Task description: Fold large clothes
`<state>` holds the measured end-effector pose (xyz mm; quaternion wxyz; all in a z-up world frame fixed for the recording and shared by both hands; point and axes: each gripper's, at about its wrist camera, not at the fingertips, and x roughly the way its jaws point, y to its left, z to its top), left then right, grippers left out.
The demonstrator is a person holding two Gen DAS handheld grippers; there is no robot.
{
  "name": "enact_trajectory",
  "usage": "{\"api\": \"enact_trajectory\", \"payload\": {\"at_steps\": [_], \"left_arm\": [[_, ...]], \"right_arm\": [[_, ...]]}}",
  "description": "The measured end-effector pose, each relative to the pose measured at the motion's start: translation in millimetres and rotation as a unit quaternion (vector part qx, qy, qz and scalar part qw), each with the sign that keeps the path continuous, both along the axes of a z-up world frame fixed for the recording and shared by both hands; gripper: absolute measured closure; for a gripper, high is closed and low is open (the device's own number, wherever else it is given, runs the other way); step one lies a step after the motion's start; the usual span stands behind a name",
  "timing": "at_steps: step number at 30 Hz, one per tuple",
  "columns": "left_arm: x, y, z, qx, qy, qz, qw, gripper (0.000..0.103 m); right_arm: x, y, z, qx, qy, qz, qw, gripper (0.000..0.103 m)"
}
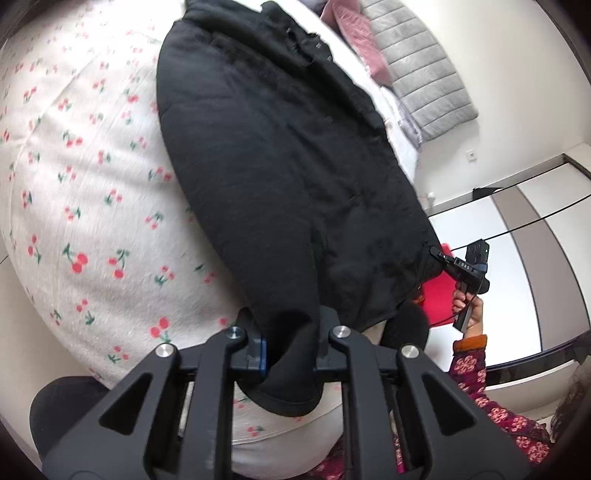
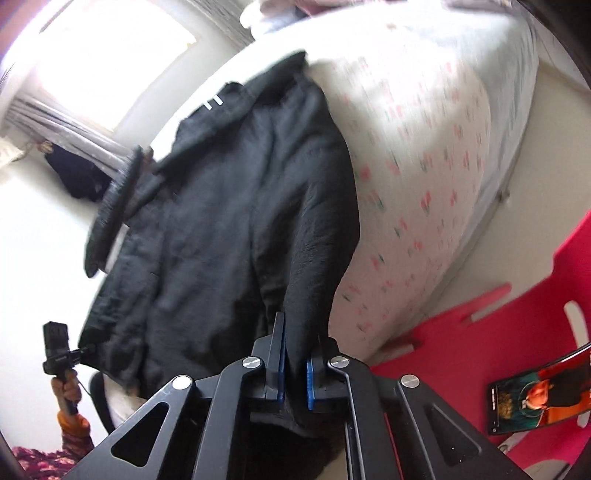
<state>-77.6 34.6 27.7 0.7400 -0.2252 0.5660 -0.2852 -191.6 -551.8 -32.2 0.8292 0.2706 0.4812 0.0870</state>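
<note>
A large black fleece coat (image 1: 280, 155) lies spread on a bed with a white cherry-print sheet (image 1: 81, 177). My left gripper (image 1: 290, 350) is shut on a corner of the coat's near hem, the cloth bunched between its blue-padded fingers (image 1: 260, 356). In the right wrist view the same coat (image 2: 229, 229) stretches away, and my right gripper (image 2: 295, 373) is shut on another part of its near hem. The right gripper (image 1: 441, 256) also shows in the left wrist view, pinching the coat's far corner, with a hand under it.
A grey quilted cushion (image 1: 421, 70) and pink pillows (image 1: 351, 33) lie at the head of the bed. A red plastic stool (image 2: 480, 354) with a phone (image 2: 539, 395) on it stands beside the bed. Wardrobe doors (image 1: 524, 236) are on the right.
</note>
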Motion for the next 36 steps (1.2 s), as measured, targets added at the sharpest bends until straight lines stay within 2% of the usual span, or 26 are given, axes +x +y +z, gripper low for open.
{"api": "enact_trajectory", "payload": {"at_steps": [3, 6, 14, 19, 25, 28, 30, 33, 36], "left_arm": [[6, -1, 20, -0.025, -0.02, 0.007, 0.9995, 0.088], [17, -6, 39, -0.035, -0.037, 0.01, 0.9987, 0.088], [68, -7, 106, -0.043, -0.109, 0.025, 0.9928, 0.088], [129, 4, 141, -0.044, -0.137, 0.061, 0.9877, 0.088], [225, 2, 168, 0.003, -0.156, 0.093, 0.9833, 0.088], [266, 5, 167, 0.014, -0.159, 0.109, 0.9811, 0.087], [301, 4, 155, 0.021, -0.153, 0.119, 0.9808, 0.087], [343, -4, 131, 0.05, -0.145, 0.127, 0.9801, 0.087], [381, -11, 88, 0.084, -0.124, 0.132, 0.9798, 0.086]], "right_arm": [[0, 5, 39, 0.017, -0.052, -0.004, 0.998, 0.097], [12, 18, 68, 0.02, -0.085, 0.002, 0.996, 0.097], [67, 47, 144, 0.005, -0.15, 0.003, 0.989, 0.097], [119, 34, 177, 0.0, -0.166, -0.043, 0.985, 0.097], [205, 8, 203, -0.022, -0.164, -0.111, 0.98, 0.097], [250, -2, 203, -0.029, -0.164, -0.137, 0.976, 0.097], [284, -8, 194, -0.027, -0.163, -0.151, 0.975, 0.097], [332, -9, 177, -0.034, -0.156, -0.158, 0.974, 0.097], [373, -4, 149, -0.051, -0.144, -0.159, 0.976, 0.097]]}}
